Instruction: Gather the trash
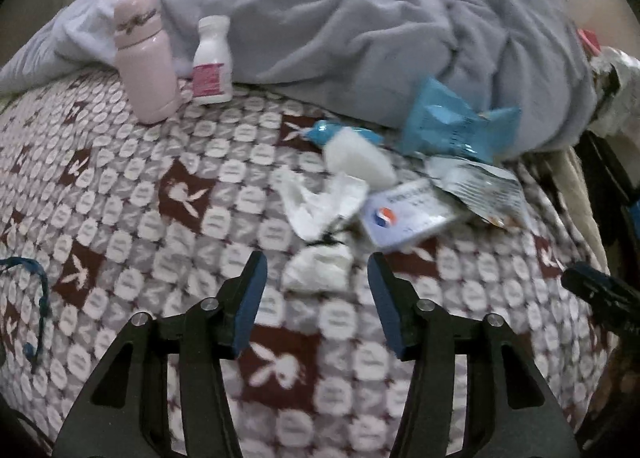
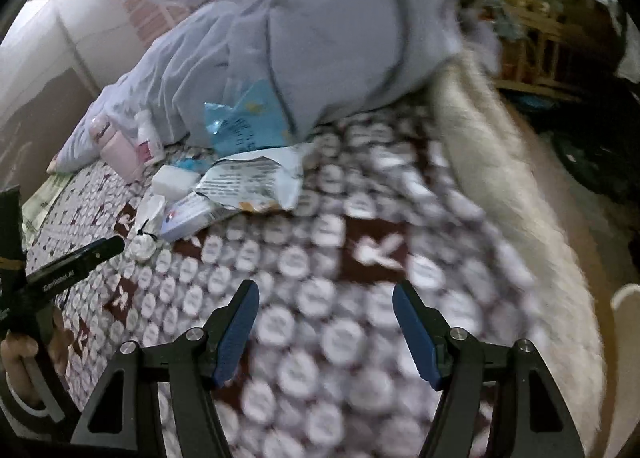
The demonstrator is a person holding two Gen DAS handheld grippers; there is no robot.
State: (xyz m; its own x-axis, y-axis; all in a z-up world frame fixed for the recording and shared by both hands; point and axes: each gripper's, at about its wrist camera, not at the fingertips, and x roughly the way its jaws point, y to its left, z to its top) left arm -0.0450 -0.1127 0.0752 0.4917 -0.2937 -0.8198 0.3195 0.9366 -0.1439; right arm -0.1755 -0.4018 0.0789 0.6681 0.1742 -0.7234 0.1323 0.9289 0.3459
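Note:
Trash lies on a patterned bedspread (image 1: 120, 242). My left gripper (image 1: 318, 264) is open, its jaws on either side of a crumpled white tissue (image 1: 316, 270) just ahead. Beyond it lie a white torn wrapper (image 1: 320, 202), a pale card packet (image 1: 404, 214), a silver snack bag (image 1: 480, 186), a blue wrapper (image 1: 452, 122) and a white block with a blue end (image 1: 356, 154). My right gripper (image 2: 326, 290) is open and empty above the bedspread (image 2: 320, 242), well short of the silver snack bag (image 2: 256, 182) and the blue wrapper (image 2: 248, 122). The tissue (image 2: 143, 246) shows near the left gripper's finger (image 2: 80, 258).
A pink flask (image 1: 144, 58) and a white pill bottle (image 1: 212, 62) stand at the back left. A bunched grey-blue blanket (image 1: 360, 18) covers the far bed. The bed's cream edge (image 2: 520, 198) drops off at right, with clutter and shelves (image 2: 540, 38) beyond. A blue cord (image 1: 36, 298) lies at left.

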